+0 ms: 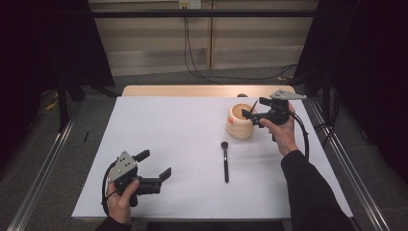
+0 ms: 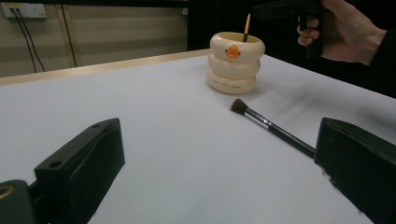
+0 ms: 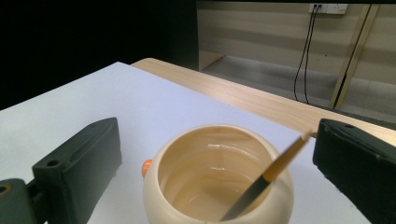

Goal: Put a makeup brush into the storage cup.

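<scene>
Hovering over the cream holder (image 1: 240,122) at the far right of the white table (image 1: 168,125), the right gripper (image 1: 251,112) has its jaws spread wide and nothing is pinched between them. In the right gripper view the two black jaws stand on either side of the holder's (image 3: 217,186) open mouth; a brush handle (image 3: 266,177) leans inside the pot, black lower down and amber toward its upper end, its tip just beside the right-hand jaw — whether it touches the pad cannot be told. The person's right hand (image 1: 284,132) grips the tool from the near side.

The holder is a stack of rounded rings with a small orange beak-like knob on its side, seen from the left gripper view (image 2: 233,63), where the amber handle tip (image 2: 246,25) sticks up above the rim.

A second makeup brush (image 1: 224,161) lies flat on the table, near the holder on its near side and apart from it, bristles toward the pot, black handle pointing toward the person. In the left gripper view this brush (image 2: 268,123) runs diagonally, its handle end passing behind the right-hand jaw.

Left gripper (image 1: 155,166) — held low at the near left, well apart from both brushes, jaws wide apart and empty, the left hand (image 1: 120,199) wrapped around its grip.
</scene>
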A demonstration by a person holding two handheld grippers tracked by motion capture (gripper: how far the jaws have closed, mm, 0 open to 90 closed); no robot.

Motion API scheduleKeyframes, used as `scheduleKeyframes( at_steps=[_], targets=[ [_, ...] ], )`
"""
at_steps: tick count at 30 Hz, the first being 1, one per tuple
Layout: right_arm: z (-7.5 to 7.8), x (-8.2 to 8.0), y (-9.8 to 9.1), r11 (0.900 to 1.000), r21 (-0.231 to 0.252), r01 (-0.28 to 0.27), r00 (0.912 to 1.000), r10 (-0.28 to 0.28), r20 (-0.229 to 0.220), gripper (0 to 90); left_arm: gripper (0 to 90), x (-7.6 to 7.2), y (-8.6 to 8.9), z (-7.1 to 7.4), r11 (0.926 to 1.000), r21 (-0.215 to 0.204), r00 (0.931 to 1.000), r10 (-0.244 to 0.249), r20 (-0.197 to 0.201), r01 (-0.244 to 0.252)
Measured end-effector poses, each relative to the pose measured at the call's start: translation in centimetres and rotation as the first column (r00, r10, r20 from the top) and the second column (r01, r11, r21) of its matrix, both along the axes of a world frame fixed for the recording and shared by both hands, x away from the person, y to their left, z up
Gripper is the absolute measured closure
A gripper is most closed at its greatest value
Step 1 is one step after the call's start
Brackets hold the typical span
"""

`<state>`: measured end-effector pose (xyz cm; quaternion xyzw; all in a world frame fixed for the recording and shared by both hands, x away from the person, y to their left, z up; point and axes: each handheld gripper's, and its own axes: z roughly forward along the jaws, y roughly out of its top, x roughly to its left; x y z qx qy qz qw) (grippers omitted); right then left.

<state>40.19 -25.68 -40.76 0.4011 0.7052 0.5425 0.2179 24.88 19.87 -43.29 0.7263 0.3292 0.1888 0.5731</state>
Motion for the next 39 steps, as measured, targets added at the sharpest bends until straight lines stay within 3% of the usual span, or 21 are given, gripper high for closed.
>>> scheduleKeyframes(
  at_steps=[12, 22, 29, 31, 36, 39],
  targets=[
    [0.4, -1.0, -0.6, 1.0, -0.004, 0.008, 0.9999, -0.008, 0.009, 2.6, 1.6, 0.0, 0.0, 0.0, 1.0, -0.003, 1.0, 0.005, -0.002, -0.005],
    [0.4, -3.4, -1.7, 1.0, 0.009, 0.002, 0.9998, -0.002, 0.021, 0.0, 1.6, 0.0, 0.0, 0.0, 1.0, -0.003, 1.0, 0.006, -0.003, -0.006],
    [0.7, -4.8, -2.1, 0.9992, 0.014, 0.037, 0.9985, -0.037, 0.039, 0.2, 1.7, 0.1, 0.1, 0.0, 0.9998, -0.004, 0.9998, 0.018, -0.001, -0.018],
    [0.8, -5.5, -2.0, 0.9945, -0.02, 0.103, 0.9916, -0.101, 0.081, 1.5, 1.7, 0.1, 0.2, 0.0, 0.9998, 0.0, 0.9998, 0.02, 0.002, -0.02],
    [0.9, -7.0, -2.3, 0.9928, -0.03, 0.116, 0.9881, -0.112, 0.105, 1.0, 1.7, 0.1, 0.3, 0.0, 0.9998, -0.001, 0.9998, 0.022, 0.003, -0.022],
    [0.8, -8.0, -2.9, 0.9922, -0.029, 0.121, 0.9884, -0.118, 0.095, 0.9, 1.7, 0.1, 0.3, 0.0, 0.9998, 0.0, 0.9997, 0.022, 0.005, -0.022]
  ],
)
